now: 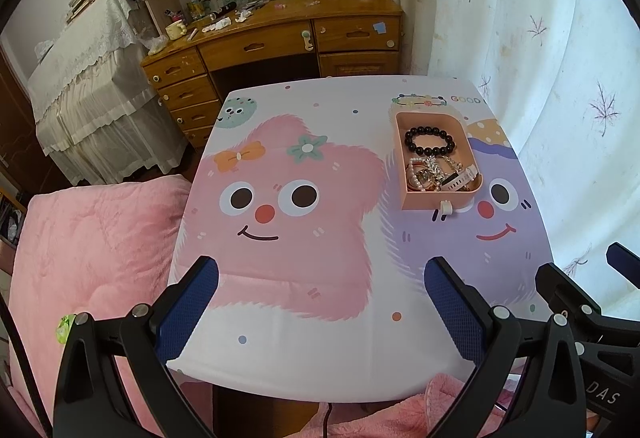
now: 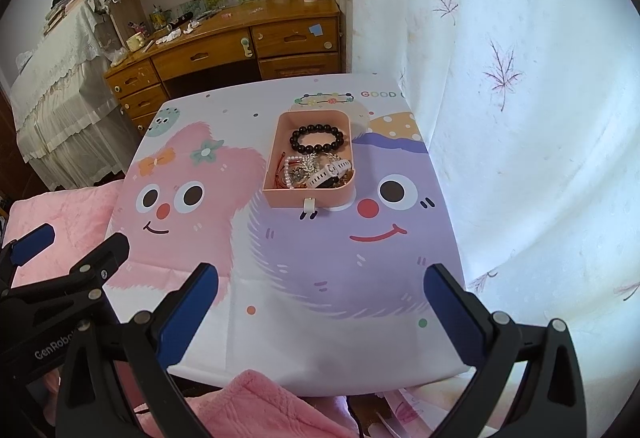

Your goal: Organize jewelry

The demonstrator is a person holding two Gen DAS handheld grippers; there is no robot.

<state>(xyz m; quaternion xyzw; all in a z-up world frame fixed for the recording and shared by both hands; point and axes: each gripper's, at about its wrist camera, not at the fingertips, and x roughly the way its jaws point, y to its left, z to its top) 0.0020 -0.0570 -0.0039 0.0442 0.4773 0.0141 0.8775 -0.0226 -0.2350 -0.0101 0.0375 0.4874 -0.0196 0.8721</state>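
With both grippers (image 1: 320, 302) (image 2: 320, 306) held wide and empty, the tangled chains (image 2: 308, 170) beside the bracelet (image 2: 317, 137) could be dragged out of the tray (image 2: 308, 198) together.

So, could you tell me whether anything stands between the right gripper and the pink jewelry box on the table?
Nothing visible does. The right gripper hangs open over the near edge of the table, and only bare printed tablecloth lies between it and the pink jewelry box, which sits open at the top with the black bead bracelet inside.
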